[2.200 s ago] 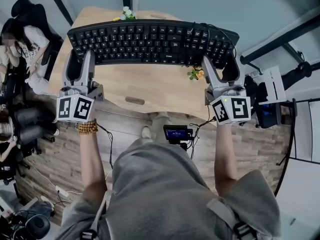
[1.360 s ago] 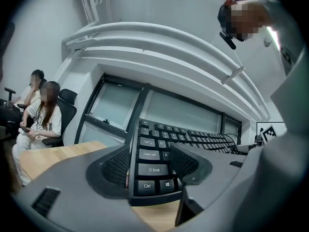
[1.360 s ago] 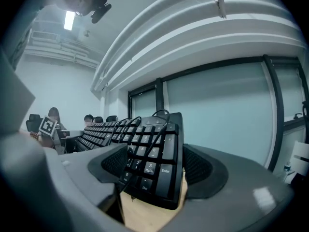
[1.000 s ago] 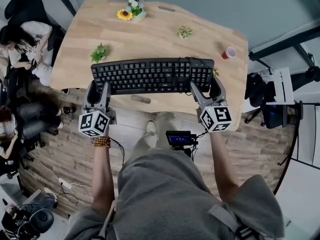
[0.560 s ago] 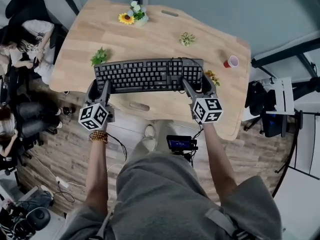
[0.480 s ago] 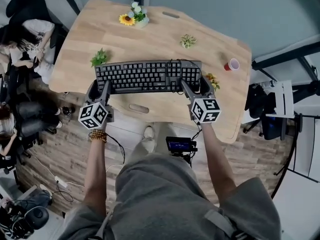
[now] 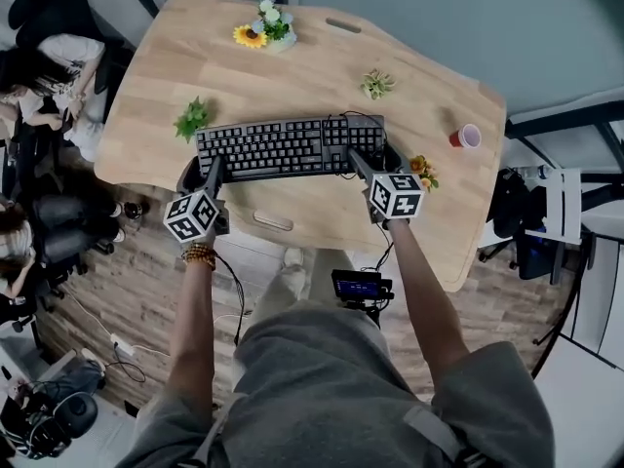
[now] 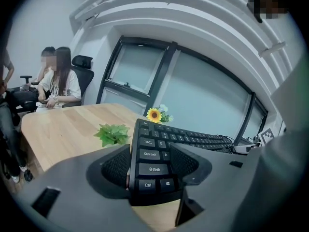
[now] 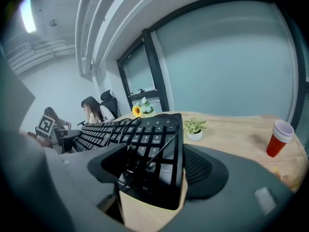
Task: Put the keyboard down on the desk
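Note:
A black keyboard (image 7: 288, 146) is held level just over the wooden desk (image 7: 312, 66), near its front edge. My left gripper (image 7: 207, 175) is shut on the keyboard's left end (image 8: 150, 166), by the Ctrl and Shift keys. My right gripper (image 7: 363, 169) is shut on the right end (image 9: 154, 163), at the number pad. The keyboard's cable loops across the keys on the right. Whether the keyboard's underside touches the desk is hidden.
On the desk stand a sunflower pot (image 7: 261, 31), a leafy plant (image 7: 192, 119), a small succulent (image 7: 375, 85), a red cup (image 7: 465, 136) and a small flower (image 7: 422, 171). People sit on chairs (image 7: 44, 57) to the left. A device with a screen (image 7: 359, 286) hangs below.
Both grippers have carried the keyboard down and away from the camera, from high over the desk to just above its front part. The grip on both ends is unchanged.

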`<state>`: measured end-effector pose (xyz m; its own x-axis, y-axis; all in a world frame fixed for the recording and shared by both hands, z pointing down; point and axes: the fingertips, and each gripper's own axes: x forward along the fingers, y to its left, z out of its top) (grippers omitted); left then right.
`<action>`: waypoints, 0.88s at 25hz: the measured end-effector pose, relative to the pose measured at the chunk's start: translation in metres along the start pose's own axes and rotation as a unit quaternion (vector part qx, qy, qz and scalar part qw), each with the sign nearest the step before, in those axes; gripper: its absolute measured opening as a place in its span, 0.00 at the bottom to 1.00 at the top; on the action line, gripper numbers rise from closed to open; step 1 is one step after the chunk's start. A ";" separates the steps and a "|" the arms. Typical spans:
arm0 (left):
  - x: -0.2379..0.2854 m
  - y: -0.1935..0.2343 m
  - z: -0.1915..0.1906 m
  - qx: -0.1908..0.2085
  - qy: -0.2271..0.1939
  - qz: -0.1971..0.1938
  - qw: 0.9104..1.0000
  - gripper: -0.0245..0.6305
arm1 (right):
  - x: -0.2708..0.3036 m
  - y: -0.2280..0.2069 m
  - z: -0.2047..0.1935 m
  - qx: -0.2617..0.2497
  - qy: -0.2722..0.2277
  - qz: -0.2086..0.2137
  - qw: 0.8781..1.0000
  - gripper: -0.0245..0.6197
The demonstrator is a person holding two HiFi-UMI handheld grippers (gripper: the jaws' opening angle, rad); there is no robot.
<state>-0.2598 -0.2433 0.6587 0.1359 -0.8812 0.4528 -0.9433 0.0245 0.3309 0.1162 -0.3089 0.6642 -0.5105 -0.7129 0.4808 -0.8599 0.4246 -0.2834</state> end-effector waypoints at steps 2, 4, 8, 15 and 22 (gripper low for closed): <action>0.008 0.005 -0.010 -0.007 0.011 0.010 1.000 0.42 | 0.014 -0.006 -0.008 0.004 0.014 0.003 1.000 0.61; 0.016 0.010 -0.021 -0.015 0.023 0.018 0.999 0.42 | 0.025 -0.011 -0.013 0.005 0.025 0.004 1.000 0.61; 0.030 0.019 -0.039 -0.028 0.046 0.035 0.998 0.42 | 0.046 -0.020 -0.022 0.008 0.047 0.004 0.999 0.61; 0.049 0.028 -0.067 -0.040 0.085 0.051 0.994 0.42 | 0.072 -0.036 -0.043 0.021 0.087 0.000 0.996 0.61; 0.062 0.027 -0.082 -0.038 0.112 0.047 0.992 0.42 | 0.080 -0.053 -0.063 0.054 0.117 -0.016 0.992 0.61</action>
<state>-0.2522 -0.2589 0.7638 0.1208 -0.7472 0.6535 -0.9309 0.1434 0.3360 0.1210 -0.3533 0.7700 -0.4800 -0.5709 0.6661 -0.8769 0.3334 -0.3461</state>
